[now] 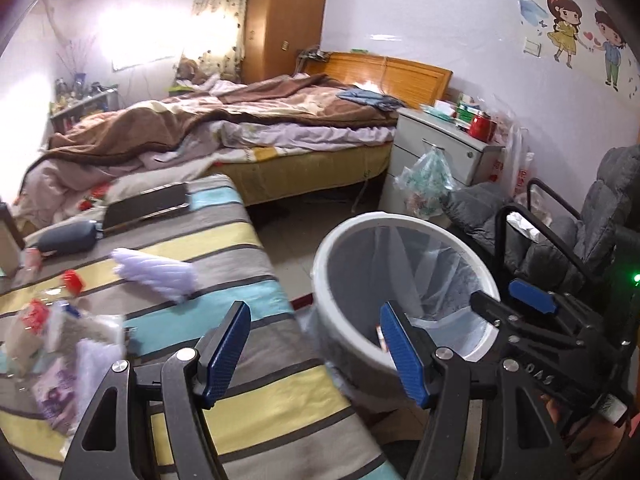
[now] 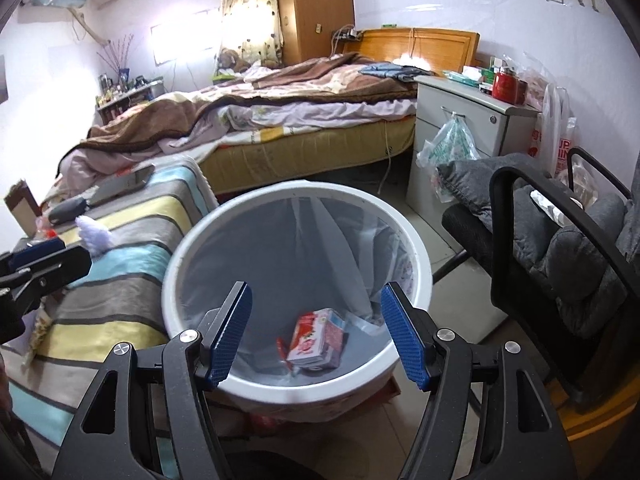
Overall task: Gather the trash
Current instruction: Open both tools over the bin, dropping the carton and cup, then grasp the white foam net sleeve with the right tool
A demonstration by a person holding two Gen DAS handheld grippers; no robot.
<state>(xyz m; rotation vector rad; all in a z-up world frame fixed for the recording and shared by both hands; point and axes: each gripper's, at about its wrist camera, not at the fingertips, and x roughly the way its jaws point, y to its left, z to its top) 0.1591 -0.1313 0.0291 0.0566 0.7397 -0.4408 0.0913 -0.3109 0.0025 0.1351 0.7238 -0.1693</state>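
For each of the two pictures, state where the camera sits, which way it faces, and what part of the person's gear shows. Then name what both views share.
Left wrist: on the left gripper, facing the striped cloth-covered table; the right gripper shows too.
Right wrist: on the right gripper, looking down into the white round lined bin holding a red-and-white carton.
Shared: bin, table, bed, both jaws open and empty.

The mouth of the white bin (image 2: 416, 248) stands wide and unblocked, with only a small carton (image 2: 316, 340) lying at its bottom. The striped worktop (image 2: 132, 280) crowds its left side and a black armchair (image 2: 560, 256) its right. Bare floor (image 2: 452, 248) between bin and chair leaves a narrow way toward the bed (image 2: 304, 148)
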